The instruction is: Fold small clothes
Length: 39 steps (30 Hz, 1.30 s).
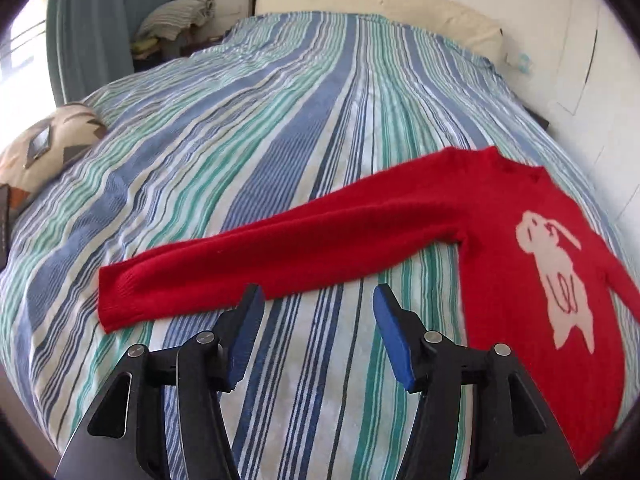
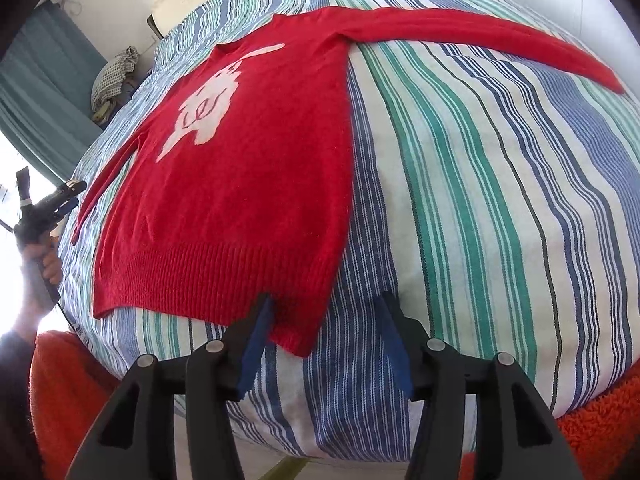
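Two hand-held grippers, both parted and empty: our left hand-held gripper (image 1: 318, 300) hovers by the sleeve, our right hand-held gripper (image 2: 324, 312) straddles the hem of the red sweater (image 2: 240, 184), spread flat on the bed (image 2: 460, 200) for folding.

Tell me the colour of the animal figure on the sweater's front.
Pale pink, almost white, with thin red line details, on the red sweater. The figure shows best in the left wrist view.

Daylight, bright and even. Source: window (image 2: 12, 200) at 9 o'clock in the right wrist view, blown out to white glare. Bed (image 1: 280, 120) softly lit, shadows faint. Strong fisheye bowing; black vignette in the corners. Slight motion blur in the left wrist view.
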{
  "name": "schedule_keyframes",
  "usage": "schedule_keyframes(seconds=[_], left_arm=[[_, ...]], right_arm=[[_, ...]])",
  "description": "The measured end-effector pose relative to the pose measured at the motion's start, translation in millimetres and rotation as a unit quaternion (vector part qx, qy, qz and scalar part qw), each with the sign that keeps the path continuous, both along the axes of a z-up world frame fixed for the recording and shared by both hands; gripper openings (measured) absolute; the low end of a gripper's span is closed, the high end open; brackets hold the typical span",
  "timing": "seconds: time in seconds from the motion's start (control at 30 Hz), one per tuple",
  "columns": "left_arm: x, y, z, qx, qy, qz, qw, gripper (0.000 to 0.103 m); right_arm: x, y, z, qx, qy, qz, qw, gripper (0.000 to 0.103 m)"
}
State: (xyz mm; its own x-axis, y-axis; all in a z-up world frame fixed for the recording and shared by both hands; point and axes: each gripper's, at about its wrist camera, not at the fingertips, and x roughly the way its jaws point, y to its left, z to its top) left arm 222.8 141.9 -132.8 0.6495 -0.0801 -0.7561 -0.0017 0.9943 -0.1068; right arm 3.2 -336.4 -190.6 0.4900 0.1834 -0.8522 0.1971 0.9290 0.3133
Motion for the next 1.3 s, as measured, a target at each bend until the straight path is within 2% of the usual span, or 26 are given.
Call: schedule_keyframes(seconds=[0.07, 0.1, 0.17, 0.2, 0.23, 0.3, 0.4, 0.47, 0.5, 0.57, 0.6, 0.67, 0.7, 0.73, 0.77, 0.8, 0.83, 0.9, 0.93, 1.3], left_arm=[[-0.8, 24.4, -11.2, -0.078, 0.030, 0.037, 0.9958, 0.059], [-7.1, 40.8, -19.5, -0.132, 0.048, 0.070, 0.9877, 0.059], [-20.9, 71.6, -39.7, -0.239, 0.070, 0.132, 0.9593, 0.059], [-27.5, 80.2, -47.7, -0.277, 0.072, 0.155, 0.9456, 0.059], [-31.2, 85.0, -52.3, -0.303, 0.067, 0.170, 0.9355, 0.058], [-29.3, 83.2, -52.7, -0.321, 0.057, 0.186, 0.9267, 0.058], [-13.8, 74.5, -52.9, -0.368, 0.035, 0.203, 0.9068, 0.059], [-1.6, 70.7, -60.2, -0.376, 0.040, 0.242, 0.8934, 0.059], [2.9, 71.3, -66.6, -0.382, 0.048, 0.268, 0.8832, 0.059], [6.6, 73.1, -79.0, -0.404, 0.058, 0.315, 0.8569, 0.058], [8.1, 72.3, -80.0, -0.404, 0.059, 0.328, 0.8522, 0.058], [12.9, 68.0, -77.4, -0.376, 0.073, 0.341, 0.8584, 0.048], [13.8, 66.9, -77.1, -0.352, 0.086, 0.352, 0.8630, 0.019], [13.1, 67.4, -79.9, -0.343, 0.097, 0.359, 0.8627, 0.004], [9.5, 70.4, -84.1, -0.358, 0.097, 0.358, 0.8569, 0.003], [5.5, 73.2, -85.3, -0.366, 0.092, 0.355, 0.8551, 0.002], [3.4, 73.5, -83.9, -0.363, 0.092, 0.345, 0.8606, 0.001], [-0.9, 70.6, -74.8, -0.336, 0.091, 0.323, 0.8801, 0.001], [-4.6, 68.1, -71.0, -0.325, 0.092, 0.314, 0.8871, 0.001], [3.5, 68.6, -69.1, -0.300, 0.154, 0.270, 0.9018, 0.002]], right_arm=[[-0.2, -0.8, -0.1, 0.004, -0.001, -0.001, 1.000, 0.054], [-0.3, -1.3, 0.6, 0.006, -0.002, -0.002, 1.000, 0.054], [-1.2, -1.4, 3.4, 0.007, -0.007, -0.001, 1.000, 0.054], [-1.1, -1.4, 3.6, 0.006, -0.008, -0.001, 1.000, 0.054], [-0.6, -0.9, 2.6, 0.005, -0.005, 0.000, 1.000, 0.054], [1.4, 0.5, 0.8, 0.002, -0.003, 0.001, 1.000, 0.055], [2.8, 3.9, 1.0, -0.002, -0.005, 0.006, 1.000, 0.059], [2.8, 4.8, 1.3, -0.005, -0.005, 0.007, 1.000, 0.059], [2.6, 4.5, 1.4, -0.004, -0.005, 0.007, 1.000, 0.059], [1.2, 3.7, 1.0, -0.001, -0.006, 0.006, 1.000, 0.059], [0.9, 3.4, 0.9, 0.000, -0.007, 0.006, 1.000, 0.059], [1.2, 3.1, 0.1, 0.000, -0.007, 0.006, 1.000, 0.059], [1.6, 3.1, -0.2, 0.000, -0.007, 0.006, 1.000, 0.059], [2.1, 3.1, -0.4, 0.000, -0.007, 0.006, 1.000, 0.059], [2.3, 2.9, -0.5, 0.001, -0.007, 0.006, 1.000, 0.059], [1.6, 2.5, -0.4, 0.002, -0.007, 0.005, 1.000, 0.059], [1.1, 2.0, -0.3, 0.003, -0.008, 0.005, 1.000, 0.059], [0.2, 0.6, -0.4, 0.007, -0.010, 0.004, 1.000, 0.059], [0.7, 0.1, -0.5, 0.009, -0.010, 0.003, 1.000, 0.059], [1.2, -1.4, -0.4, 0.014, -0.011, 0.000, 1.000, 0.059]])
